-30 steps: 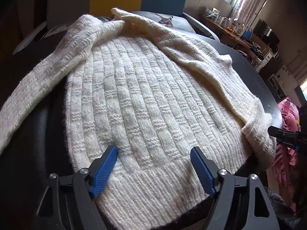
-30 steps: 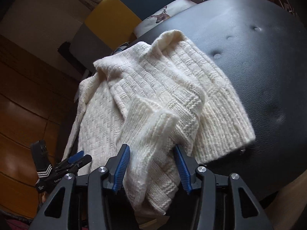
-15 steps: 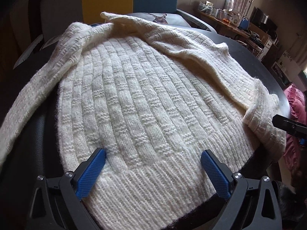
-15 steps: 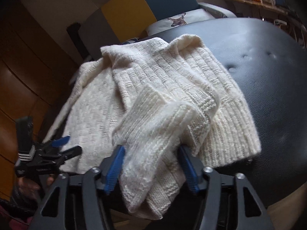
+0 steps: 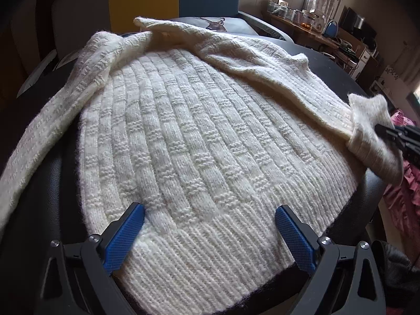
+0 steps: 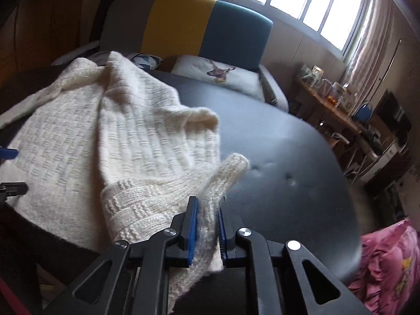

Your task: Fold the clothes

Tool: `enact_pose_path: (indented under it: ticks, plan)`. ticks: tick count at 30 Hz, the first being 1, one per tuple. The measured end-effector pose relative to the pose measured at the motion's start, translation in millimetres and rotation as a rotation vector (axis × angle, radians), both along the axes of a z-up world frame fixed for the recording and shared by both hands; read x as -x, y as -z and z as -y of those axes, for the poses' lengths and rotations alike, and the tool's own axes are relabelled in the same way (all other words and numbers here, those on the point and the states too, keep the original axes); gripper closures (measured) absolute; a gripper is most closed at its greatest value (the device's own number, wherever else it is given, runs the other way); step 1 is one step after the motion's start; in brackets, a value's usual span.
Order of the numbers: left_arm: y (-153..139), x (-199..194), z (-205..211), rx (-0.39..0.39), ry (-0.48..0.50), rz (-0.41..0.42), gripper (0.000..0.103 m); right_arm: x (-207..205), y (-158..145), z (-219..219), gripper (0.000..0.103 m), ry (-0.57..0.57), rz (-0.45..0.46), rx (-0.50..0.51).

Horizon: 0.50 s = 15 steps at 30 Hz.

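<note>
sweater cuff [image 6: 231,170] pinched in right tool [image 6: 207,225], just closed; left tool [image 5: 210,233] wide.

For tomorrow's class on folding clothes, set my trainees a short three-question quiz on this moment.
1. True or false: the right gripper has shut on the sweater's sleeve cuff.
2. The left gripper is: A) open above the sweater's hem; B) clamped on the collar; C) out of view.
3. Fill in: the cream knitted sweater lies on a ____ padded surface.

Key: 1 true; 2 A; 3 black.
</note>
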<state>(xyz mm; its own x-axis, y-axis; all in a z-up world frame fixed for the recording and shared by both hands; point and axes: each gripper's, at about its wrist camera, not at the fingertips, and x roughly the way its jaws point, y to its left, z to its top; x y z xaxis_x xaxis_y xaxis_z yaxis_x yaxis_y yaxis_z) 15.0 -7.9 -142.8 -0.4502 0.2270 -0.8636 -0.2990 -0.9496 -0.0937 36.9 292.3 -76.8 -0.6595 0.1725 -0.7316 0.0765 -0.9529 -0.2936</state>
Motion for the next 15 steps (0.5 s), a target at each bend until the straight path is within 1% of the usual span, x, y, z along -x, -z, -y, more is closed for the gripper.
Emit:
enact_pose_path:
  ticks: [1,3,5,9,11,14,15]
  plan:
    - [0.6,-1.3,-1.1,0.014,0.01,-0.003,0.003,7.0,-2.0,-7.6,0.09,0.019,-0.01,-0.024]
    - [1.2,-1.6,-1.5,0.023,0.02,-0.006,0.003,21.8,-2.0,-24.0,0.09,0.051,-0.005,-0.031]
    - [1.6,-1.2,-0.5,0.018,0.022,-0.004,0.003,38.1,5.0,-37.1,0.09,0.086,0.012,-0.029]
    - [2.6,-2.8,0.8,0.018,0.031,-0.005,0.003,63.3,30.5,-63.5,0.089,0.163,0.099,0.029]
    - [3.2,-4.7,1.6,0.019,0.036,-0.006,0.003,66.8,38.6,-71.5,0.088,0.195,0.161,0.068]
    - [3.5,-5.4,2.8,0.017,0.039,-0.001,0.003,53.0,21.5,-79.3,0.087,0.223,0.126,0.125]
    - [3.5,-5.3,2.3,0.017,0.039,0.0,0.003,43.1,7.5,-76.9,0.087,0.213,0.077,0.144]
